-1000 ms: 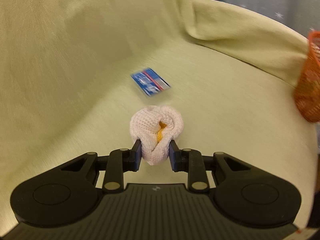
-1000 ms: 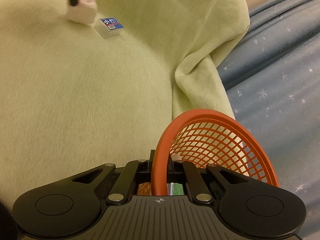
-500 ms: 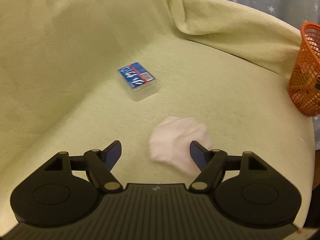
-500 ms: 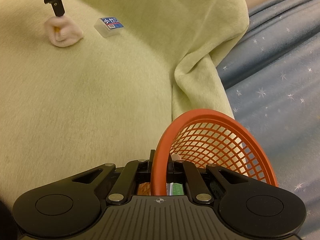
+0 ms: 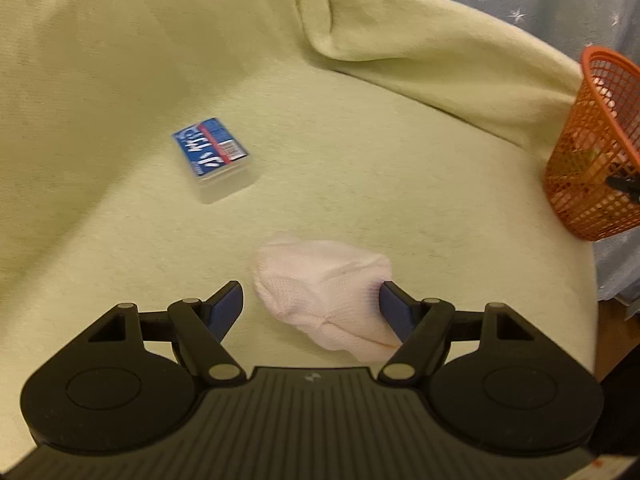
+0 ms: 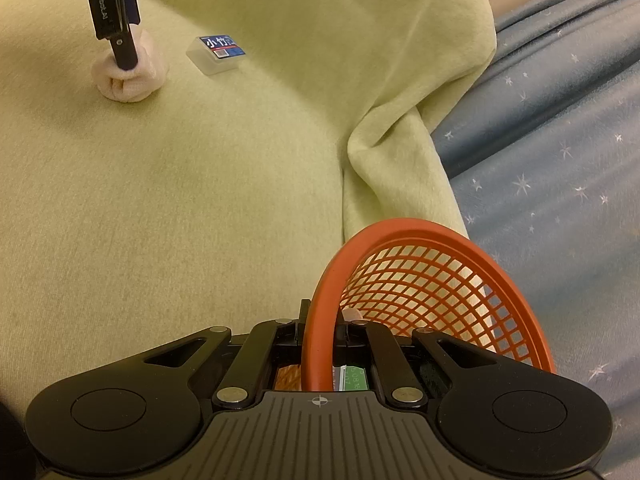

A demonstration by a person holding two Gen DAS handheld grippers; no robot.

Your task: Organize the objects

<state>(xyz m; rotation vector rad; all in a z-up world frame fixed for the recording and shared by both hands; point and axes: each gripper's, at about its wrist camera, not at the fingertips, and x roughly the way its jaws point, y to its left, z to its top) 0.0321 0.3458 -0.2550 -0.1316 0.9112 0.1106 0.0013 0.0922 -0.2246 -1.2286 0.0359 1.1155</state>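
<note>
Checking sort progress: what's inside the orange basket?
Orange basket: a green-labelled packet at the bottom, a pale item beside the rim; the right tongs cover the rest.

1. A pale yellow-green fleece blanket (image 5: pixel 360 152) covers the whole surface, soft and matte, with a fine nap.
2. One corner of the blanket is folded back on itself, making a thick rolled fold (image 6: pixel 384 136) along its edge.
3. Beyond that edge lies blue fabric printed with small white stars (image 6: pixel 560 152), gently creased.
4. The light is warm and dim, casting soft shadows in the folds.
</note>
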